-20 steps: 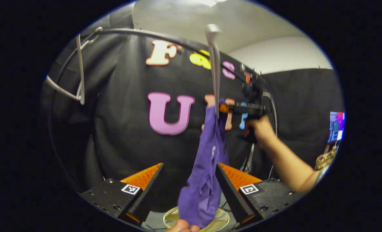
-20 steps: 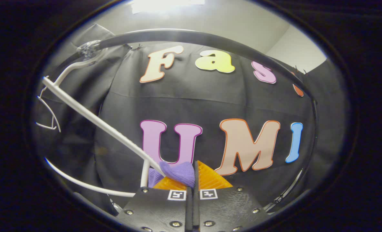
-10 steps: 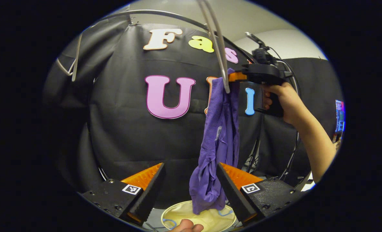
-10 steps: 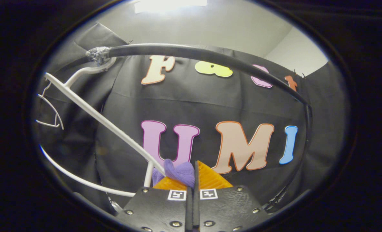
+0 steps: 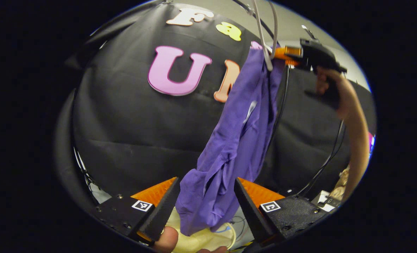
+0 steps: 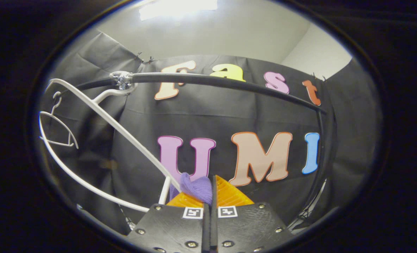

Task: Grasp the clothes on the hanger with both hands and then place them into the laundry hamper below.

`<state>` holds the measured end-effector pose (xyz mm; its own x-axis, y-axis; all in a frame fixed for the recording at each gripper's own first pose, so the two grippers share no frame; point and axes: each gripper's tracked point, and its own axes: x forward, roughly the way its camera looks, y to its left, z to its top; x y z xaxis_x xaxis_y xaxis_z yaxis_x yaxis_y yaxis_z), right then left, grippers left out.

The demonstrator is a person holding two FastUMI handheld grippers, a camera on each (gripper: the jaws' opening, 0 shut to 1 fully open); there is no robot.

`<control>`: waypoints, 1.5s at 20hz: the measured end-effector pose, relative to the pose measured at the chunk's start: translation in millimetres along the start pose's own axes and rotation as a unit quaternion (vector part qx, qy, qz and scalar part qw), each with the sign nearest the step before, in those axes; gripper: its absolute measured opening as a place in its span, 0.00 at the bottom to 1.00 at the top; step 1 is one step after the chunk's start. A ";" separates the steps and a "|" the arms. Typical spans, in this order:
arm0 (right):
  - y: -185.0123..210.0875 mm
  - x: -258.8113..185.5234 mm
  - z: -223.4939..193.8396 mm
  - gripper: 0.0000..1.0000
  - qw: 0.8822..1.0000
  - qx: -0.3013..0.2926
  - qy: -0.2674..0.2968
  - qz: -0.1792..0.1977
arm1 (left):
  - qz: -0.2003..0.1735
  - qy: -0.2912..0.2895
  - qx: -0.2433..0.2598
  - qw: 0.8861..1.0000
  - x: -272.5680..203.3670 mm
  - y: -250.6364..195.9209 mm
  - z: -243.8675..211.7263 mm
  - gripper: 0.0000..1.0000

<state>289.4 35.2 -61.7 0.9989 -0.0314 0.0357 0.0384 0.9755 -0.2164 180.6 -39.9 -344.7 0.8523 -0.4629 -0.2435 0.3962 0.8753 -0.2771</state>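
Currently your right gripper is clamped on a fold of the purple garment, right beside the tip of the white hanger. In the left gripper view that gripper sits at about 1 o'clock, with the garment hanging from it in a long loose drape toward 6 o'clock.

Your left gripper is spread wide, its fingers on either side of the garment's bunched lower end; neither appears to press on the fabric.

Treat the garment as light, soft and limp. It will sag, fold and swing, and thin knit can slip out of a shallow pinch. Take hold of the bunched lower part between the left fingers, where several layers give a thicker bite.

A pale round hamper shows at 6 o'clock, directly below the hem. The hanger hooks on the dark rail at about 10 o'clock; check that the fabric is clear of its tip before lowering.
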 end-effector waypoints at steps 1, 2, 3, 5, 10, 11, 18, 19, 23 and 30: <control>3.3 -2.2 -1.7 0.01 1.000 0.001 0.002 0.007 | -0.008 0.013 -0.002 1.000 19.8 -1.0 -14.1 0.95; 3.0 -3.6 -0.9 0.01 1.000 -0.004 0.000 0.009 | -0.006 0.017 -0.002 1.000 40.2 2.0 -24.7 0.96; 3.6 -5.5 -1.8 0.01 1.000 -0.010 0.000 0.010 | 0.014 0.034 -0.003 0.999 56.5 12.2 -38.3 0.96; 7.8 -9.7 -12.2 0.01 1.000 -0.014 0.009 0.021 | 0.022 0.038 -0.018 0.999 79.6 26.9 -48.5 0.96; -7.0 -36.0 -42.0 0.01 1.000 0.004 0.014 0.012 | 0.022 0.058 -0.025 0.998 101.5 39.3 -49.9 0.35; -8.7 -39.7 -50.7 0.01 1.000 0.011 0.018 0.008 | 0.035 0.061 -0.001 0.998 100.9 45.7 -50.0 0.09; -41.4 -73.2 -98.0 0.01 0.997 0.062 0.038 -0.031 | 0.092 0.052 -0.033 0.994 66.5 77.0 -30.3 0.01; -43.0 -79.1 -103.3 0.01 0.996 0.068 0.042 -0.033 | 0.101 0.050 -0.037 0.993 59.1 81.8 -23.8 0.01; -42.5 -100.9 -128.9 0.01 0.994 0.081 0.065 -0.042 | 0.129 0.010 -0.035 0.991 17.5 86.1 17.1 0.01; -17.9 -126.8 -135.7 0.01 0.990 0.123 0.069 -0.032 | 0.133 -0.066 0.013 0.989 -53.9 48.4 117.8 0.00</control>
<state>165.9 -7.8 -194.7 0.9896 -0.1073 -0.0958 0.1103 0.9936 0.0264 194.1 43.9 -235.5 0.9640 -0.1945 -0.1814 0.1585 0.9678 -0.1956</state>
